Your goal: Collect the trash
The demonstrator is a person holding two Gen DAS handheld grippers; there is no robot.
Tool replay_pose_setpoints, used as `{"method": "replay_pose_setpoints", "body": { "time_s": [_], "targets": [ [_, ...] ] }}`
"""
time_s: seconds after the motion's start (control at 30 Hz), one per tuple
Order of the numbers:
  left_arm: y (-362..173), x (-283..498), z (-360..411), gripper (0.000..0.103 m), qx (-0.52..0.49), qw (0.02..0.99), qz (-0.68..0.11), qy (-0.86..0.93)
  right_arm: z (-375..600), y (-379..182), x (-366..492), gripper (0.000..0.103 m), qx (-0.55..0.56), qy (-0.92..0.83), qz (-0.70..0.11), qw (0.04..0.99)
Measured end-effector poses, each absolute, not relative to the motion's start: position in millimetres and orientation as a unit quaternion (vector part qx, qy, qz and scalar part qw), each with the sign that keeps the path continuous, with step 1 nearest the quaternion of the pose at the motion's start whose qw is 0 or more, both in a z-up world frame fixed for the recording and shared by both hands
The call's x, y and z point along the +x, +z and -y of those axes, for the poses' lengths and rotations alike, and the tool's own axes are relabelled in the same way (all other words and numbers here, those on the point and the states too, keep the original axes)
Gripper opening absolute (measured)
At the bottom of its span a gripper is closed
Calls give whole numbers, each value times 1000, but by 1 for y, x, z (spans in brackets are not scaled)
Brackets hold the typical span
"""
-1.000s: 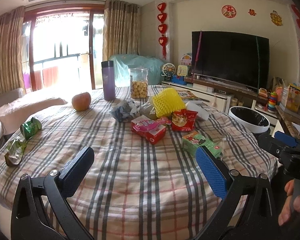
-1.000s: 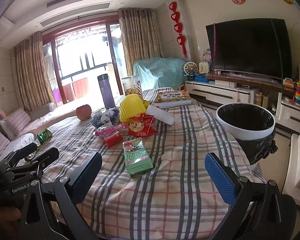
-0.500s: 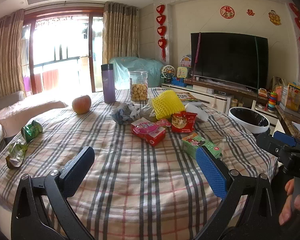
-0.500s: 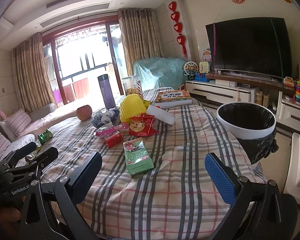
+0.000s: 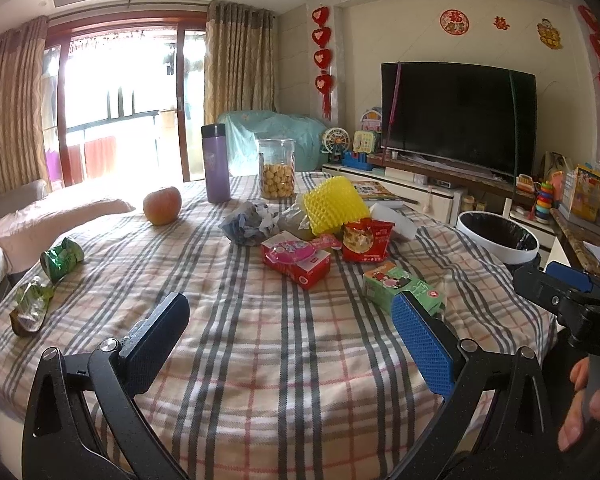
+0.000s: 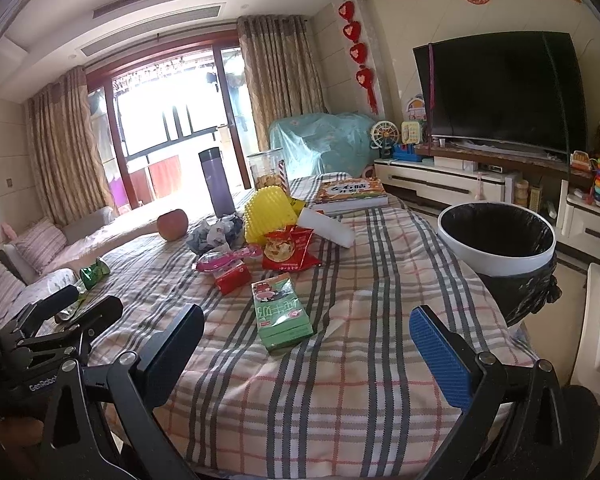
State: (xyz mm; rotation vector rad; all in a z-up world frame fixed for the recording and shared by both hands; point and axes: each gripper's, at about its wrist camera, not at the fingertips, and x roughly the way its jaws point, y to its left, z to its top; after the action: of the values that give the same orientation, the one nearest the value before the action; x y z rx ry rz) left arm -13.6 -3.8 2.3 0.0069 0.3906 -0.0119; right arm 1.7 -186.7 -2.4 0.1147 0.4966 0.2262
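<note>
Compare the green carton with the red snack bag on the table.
The green carton is a stiff box lying flat; the red snack bag is a crinkled soft pouch. The carton lies alone, nearer the grippers; the bag sits farther back against the yellow foam net. Both rest on the plaid tablecloth.

both hand-held grippers (image 5: 288,342) (image 6: 304,340) agape, empty

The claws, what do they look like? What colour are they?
Each claw, left claw and right claw, has two black arms with round silver bolts. One finger wears a bright blue bumpy pad; the other looks dark. White letters reading "GenRobot" mark the left claw's black body. No cables show.
</note>
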Motion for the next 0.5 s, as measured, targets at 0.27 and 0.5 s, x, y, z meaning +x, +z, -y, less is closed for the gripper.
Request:
{"method": "replay_pose_setpoints", "body": {
  "time_s": [0.27, 0.5],
  "targets": [
    [-1, -9, -1, 103, 0, 979, -202, -4, 185, -6, 3, 103, 58, 119, -251, 959],
    [-9, 6, -10, 103, -3, 976, -219, 6, 181, -12, 9, 103, 54, 129, -266, 954]
  ]
}}
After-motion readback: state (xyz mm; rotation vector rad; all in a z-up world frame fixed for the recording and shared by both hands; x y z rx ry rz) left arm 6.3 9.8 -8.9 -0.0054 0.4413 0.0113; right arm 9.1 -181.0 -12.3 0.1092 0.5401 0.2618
